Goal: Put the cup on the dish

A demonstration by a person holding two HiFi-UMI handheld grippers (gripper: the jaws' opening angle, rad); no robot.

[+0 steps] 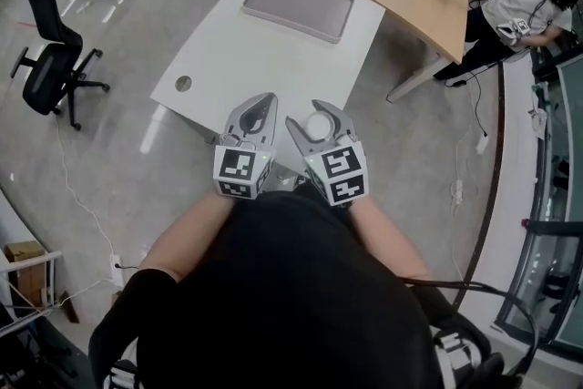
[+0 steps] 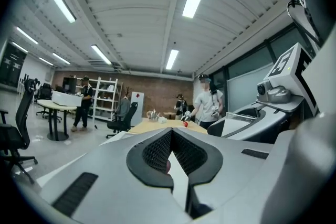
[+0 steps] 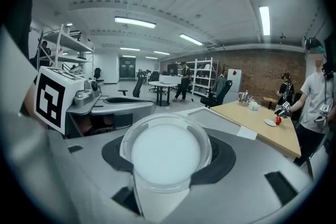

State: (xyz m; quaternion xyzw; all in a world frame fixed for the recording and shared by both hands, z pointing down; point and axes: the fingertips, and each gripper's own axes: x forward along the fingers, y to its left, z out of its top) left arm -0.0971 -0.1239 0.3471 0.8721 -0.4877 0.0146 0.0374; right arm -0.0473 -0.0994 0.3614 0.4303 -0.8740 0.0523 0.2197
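right tool (image 1: 318,127): jaws clamped round white cup (image 3: 165,152) | left tool (image 2: 171,132): jaws together, empty

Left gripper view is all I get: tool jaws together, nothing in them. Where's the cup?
Observer: The right tool is shut on the cup. It is translucent white, with its mouth facing that tool's camera.
Operator: Over the table yet?
Observer: Barely. In the head view it and the left tool are held close to the person, at the near edge of the white table.
Operator: Anything on that table to set it on?
Observer: A grey rectangular tray lies toward the far end. I can't tell whether that is the dish.
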